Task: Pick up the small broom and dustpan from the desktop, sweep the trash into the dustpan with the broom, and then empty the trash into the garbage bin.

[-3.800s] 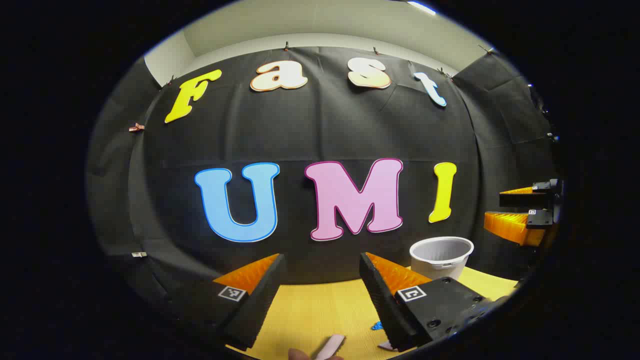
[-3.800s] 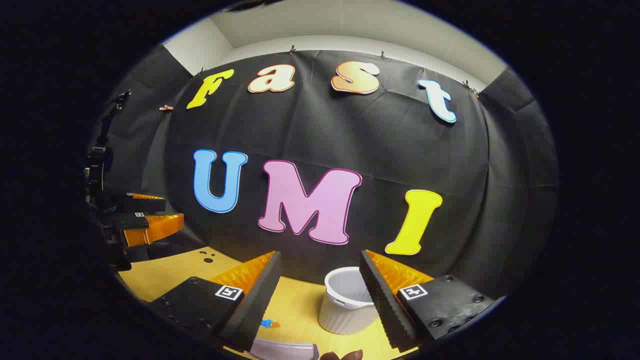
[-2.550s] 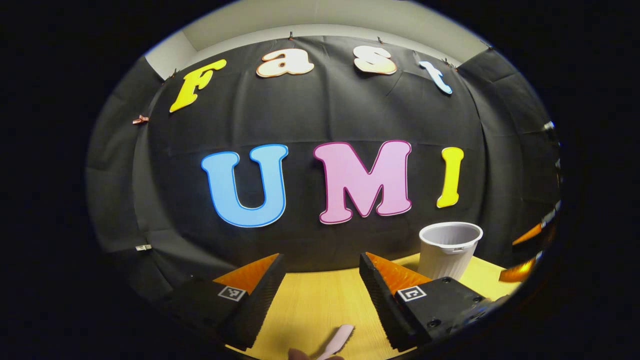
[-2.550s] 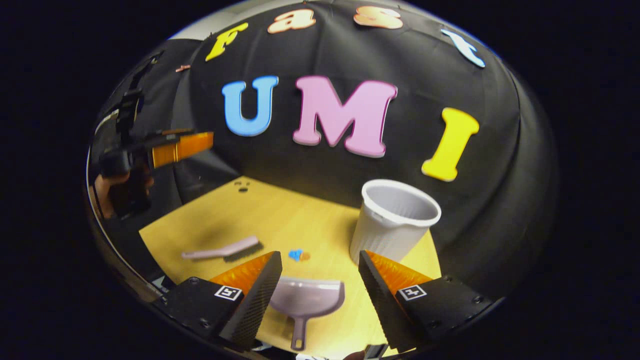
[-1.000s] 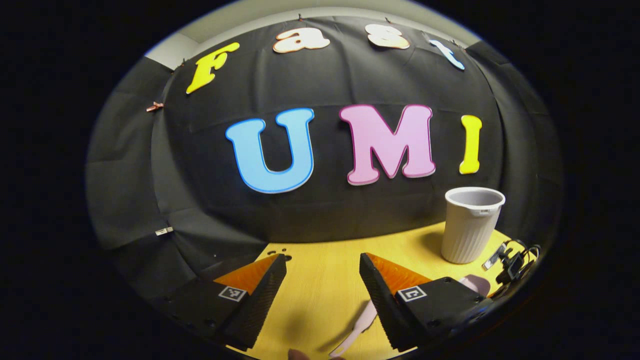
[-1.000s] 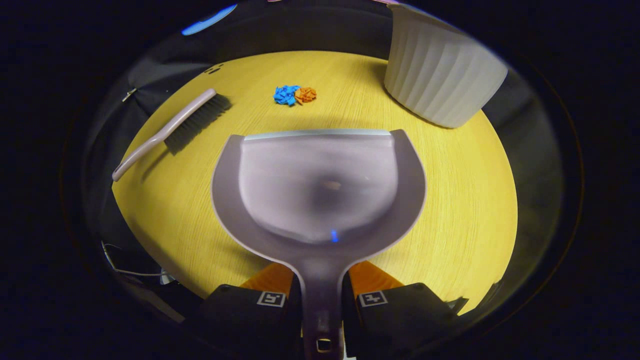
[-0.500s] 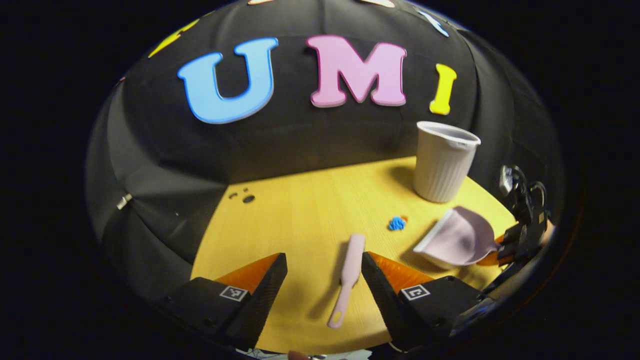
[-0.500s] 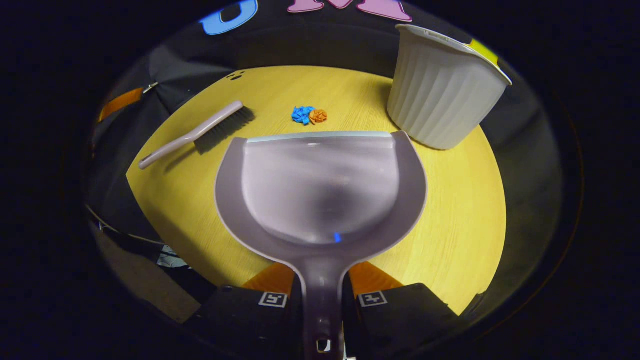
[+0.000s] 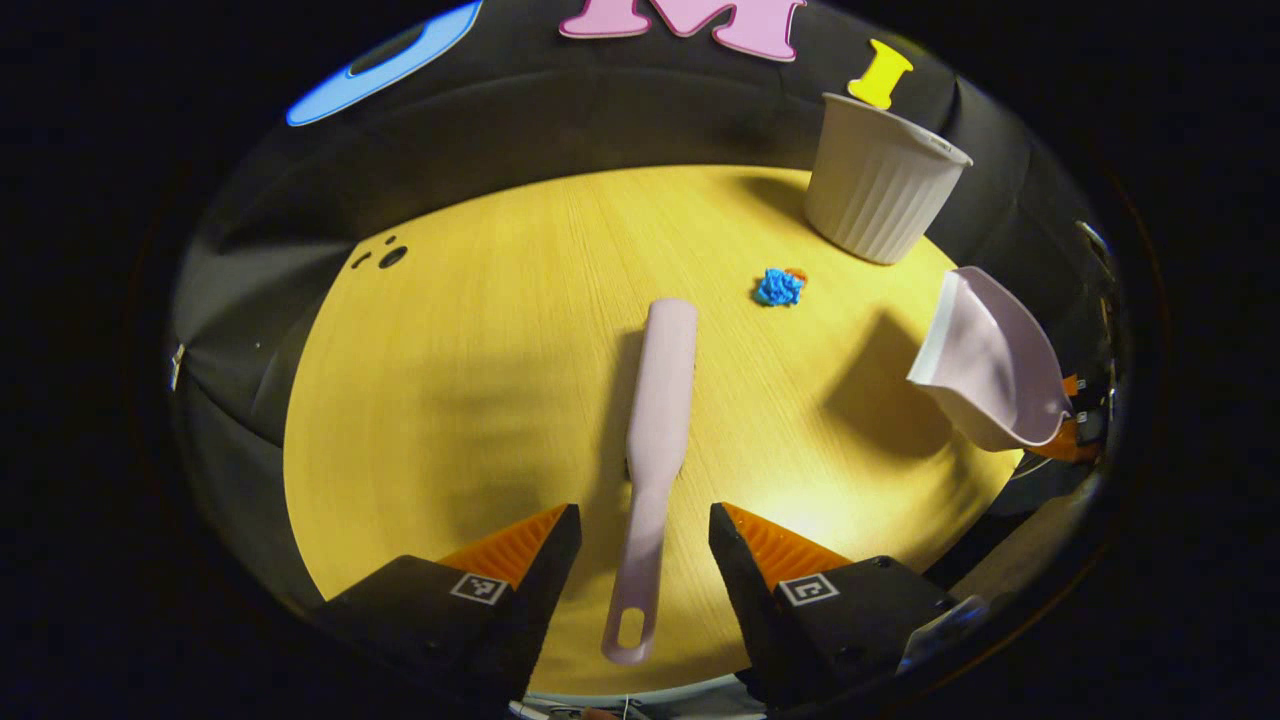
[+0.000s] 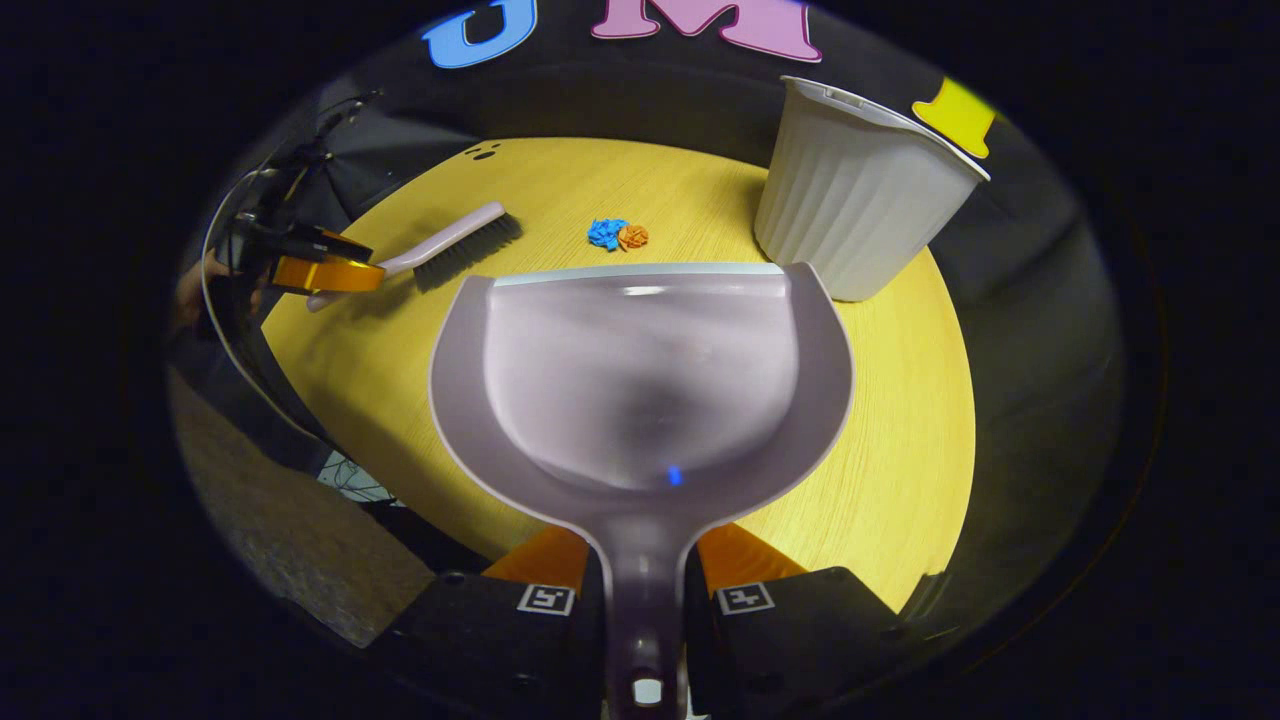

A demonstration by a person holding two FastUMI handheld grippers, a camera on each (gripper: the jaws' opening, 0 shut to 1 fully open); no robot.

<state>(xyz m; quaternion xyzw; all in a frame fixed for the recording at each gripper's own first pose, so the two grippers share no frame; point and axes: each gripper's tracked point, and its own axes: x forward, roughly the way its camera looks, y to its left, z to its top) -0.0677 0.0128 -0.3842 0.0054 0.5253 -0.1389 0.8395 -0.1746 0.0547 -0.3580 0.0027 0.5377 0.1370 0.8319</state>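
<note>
Left gripper view looks down on a round yellow wood-grain desktop (image 9: 480, 400). The left gripper (image 9: 640, 545) hangs low over the near edge with its two fingers spread wide apart, gripping nothing. A small pale pink plastic broom (image 9: 655, 440) lies flat on the desktop; its slim handle, with a hanging hole at the tip, sits in the gap between the fingers, and whether they touch it cannot be told. The brush head points toward the far side.

Beyond the brush head, slightly to the right, sits a little heap of crumpled blue and orange paper scraps (image 9: 780, 286). Farther off at the far right stands a white ribbed plastic garbage bin (image 9: 878, 185), upright; its inside is not visible from this angle.

At the right edge, a pale lilac plastic dustpan (image 9: 990, 365) is held off the desktop, tilted, casting a shadow beneath it.

Right gripper view shows the right gripper (image 10: 645, 585) clenched on the dustpan's handle, one finger pressing on each side. The dustpan's scoop (image 10: 640, 380) spreads ahead and holds no scraps. Past its front lip lie the scraps (image 10: 618, 235), with the bin (image 10: 855, 195) to the right and the broom (image 10: 440, 248) to the left. The left gripper (image 10: 325, 272) shows at the far left over the broom's handle, a hand behind it.
</note>
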